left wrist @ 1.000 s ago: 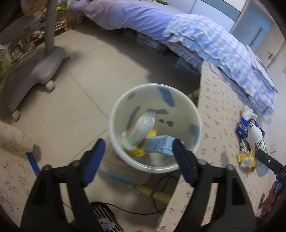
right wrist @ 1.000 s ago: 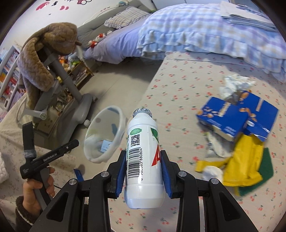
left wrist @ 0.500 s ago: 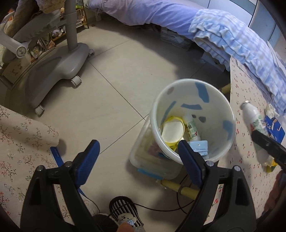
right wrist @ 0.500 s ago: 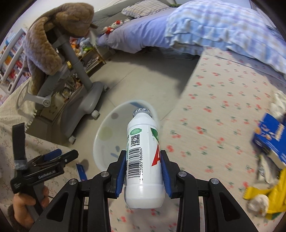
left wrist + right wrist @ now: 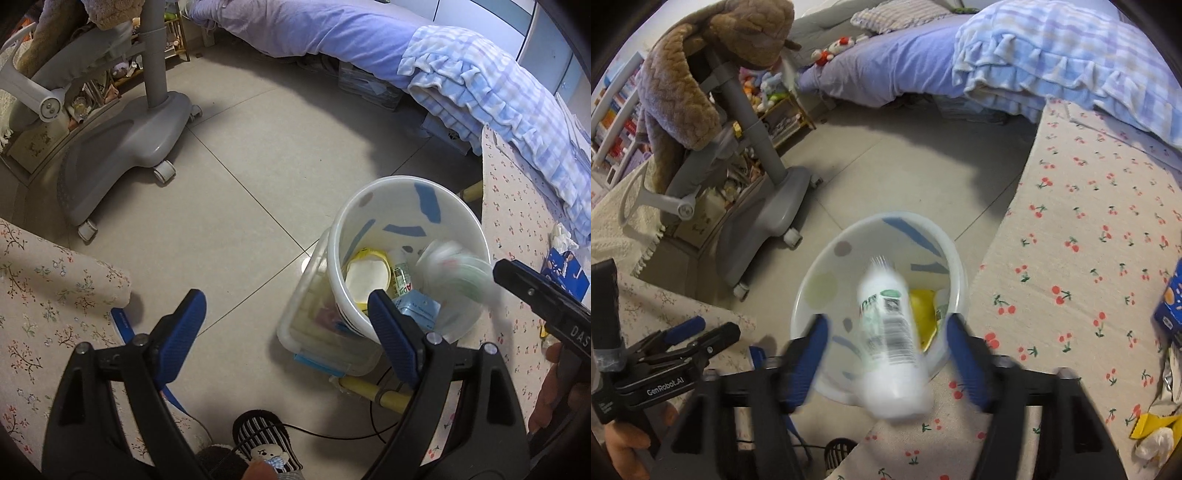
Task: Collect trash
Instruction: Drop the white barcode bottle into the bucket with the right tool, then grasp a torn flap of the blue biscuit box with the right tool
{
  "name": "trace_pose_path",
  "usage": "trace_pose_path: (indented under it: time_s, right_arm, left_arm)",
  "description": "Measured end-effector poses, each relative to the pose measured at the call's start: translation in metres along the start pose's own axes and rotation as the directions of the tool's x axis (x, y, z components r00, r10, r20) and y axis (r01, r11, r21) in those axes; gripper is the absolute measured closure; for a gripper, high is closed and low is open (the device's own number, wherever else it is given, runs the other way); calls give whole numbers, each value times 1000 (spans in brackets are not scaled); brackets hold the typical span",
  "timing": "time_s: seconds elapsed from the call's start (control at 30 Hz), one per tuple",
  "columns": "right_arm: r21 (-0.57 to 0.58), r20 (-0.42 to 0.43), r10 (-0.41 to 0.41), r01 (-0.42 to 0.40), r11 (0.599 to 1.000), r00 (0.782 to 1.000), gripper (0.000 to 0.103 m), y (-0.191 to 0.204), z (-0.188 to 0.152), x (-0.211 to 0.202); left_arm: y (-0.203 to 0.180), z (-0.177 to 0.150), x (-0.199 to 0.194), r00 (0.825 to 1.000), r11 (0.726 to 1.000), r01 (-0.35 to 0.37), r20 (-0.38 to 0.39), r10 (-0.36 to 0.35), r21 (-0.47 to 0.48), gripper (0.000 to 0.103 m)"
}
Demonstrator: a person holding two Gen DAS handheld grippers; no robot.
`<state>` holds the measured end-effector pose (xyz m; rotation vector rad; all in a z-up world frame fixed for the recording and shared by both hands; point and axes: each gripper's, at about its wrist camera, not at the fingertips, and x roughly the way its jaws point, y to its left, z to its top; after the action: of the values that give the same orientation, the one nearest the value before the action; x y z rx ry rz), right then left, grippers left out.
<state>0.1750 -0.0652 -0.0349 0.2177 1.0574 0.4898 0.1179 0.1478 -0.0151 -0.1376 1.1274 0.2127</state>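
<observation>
A white bin (image 5: 373, 206) with blue patches stands on the floor by the table edge; it also shows in the right wrist view (image 5: 846, 236). It holds a yellow lid (image 5: 367, 275), a small bottle and a blue carton. A white plastic bottle (image 5: 890, 343), blurred, is loose between the spread fingers of my right gripper (image 5: 886, 354) and drops over the bin; it shows blurred in the left wrist view (image 5: 452, 273). My right gripper is open. My left gripper (image 5: 284, 332) is open and empty, just in front of the bin over the floor.
A cherry-print table (image 5: 1089, 258) carries a blue box (image 5: 1171, 310), yellow wrapper (image 5: 1152, 424) and crumpled tissue. A grey wheeled chair base (image 5: 122, 147) stands on the floor to the left. A bed (image 5: 369, 40) lies behind. A clear plastic box (image 5: 314, 332) sits under the bin.
My right gripper moved over the bin and opened, and the white bottle left its fingers and is falling. My left gripper drew back and to the left of the bin.
</observation>
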Motion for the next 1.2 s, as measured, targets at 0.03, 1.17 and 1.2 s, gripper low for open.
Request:
trace_pose_path:
  time_s: [0.03, 1.17, 1.2]
  right_arm:
    - [-4, 6, -2, 2, 1000, 1000, 33, 0, 0, -3]
    - [217, 126, -238, 207, 954, 963, 28, -138, -33, -147]
    - [232, 129, -246, 212, 949, 961, 28, -145, -33, -152]
  left_arm:
    - [0, 0, -1, 1000, 1000, 8, 0, -8, -1, 14]
    - [-98, -10, -13, 989, 981, 148, -19, -147, 123, 14]
    - [-107, -9, -14, 988, 979, 153, -20, -152, 131, 14]
